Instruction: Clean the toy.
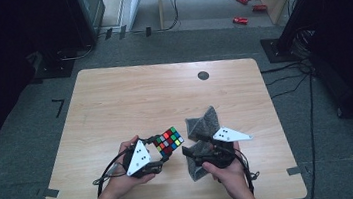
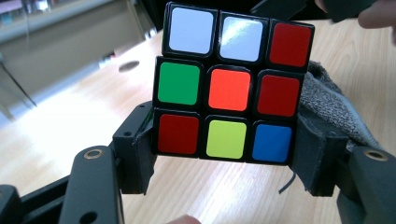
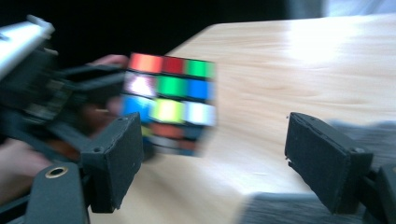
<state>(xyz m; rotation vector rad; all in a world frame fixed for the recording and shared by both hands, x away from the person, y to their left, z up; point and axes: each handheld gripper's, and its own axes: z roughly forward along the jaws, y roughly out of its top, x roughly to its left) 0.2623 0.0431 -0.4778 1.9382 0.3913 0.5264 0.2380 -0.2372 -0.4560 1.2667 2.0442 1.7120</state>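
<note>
Wooden table (image 1: 114, 101), person seated at the near edge, one hand-held gripper in each hand. Left gripper (image 1: 158, 152) sits near-left of centre and grasps the colour cube (image 1: 169, 141); in the left gripper view the cube (image 2: 232, 84) fills the gap between the two black pads, each pad pressed flat against one side of its bottom row, so the left gripper (image 2: 226, 158) is clenched on it. The face towards that camera reads white, white, red on top, green, orange, red in the middle, red, yellow, blue at the bottom. The cube is held off the tabletop, tilted, just left of the grey cloth (image 1: 206, 122). The cloth lies crumpled right of centre, one peak towards the far side, the rest running near under the right hand (image 1: 228, 171); a fold of it (image 2: 334, 112) shows right behind the cube in the left gripper view. Right gripper (image 1: 195, 152) rests over the near part of the cloth, pointing left towards the cube. In the right gripper view its pads stand wide apart with bare tabletop between them, so the right gripper (image 3: 210, 158) is released and holds nothing; the cube (image 3: 170, 100) appears blurred beyond its left pad, apart from it. A small dark round disc (image 1: 203, 75) sits on the far right part of the table
</note>
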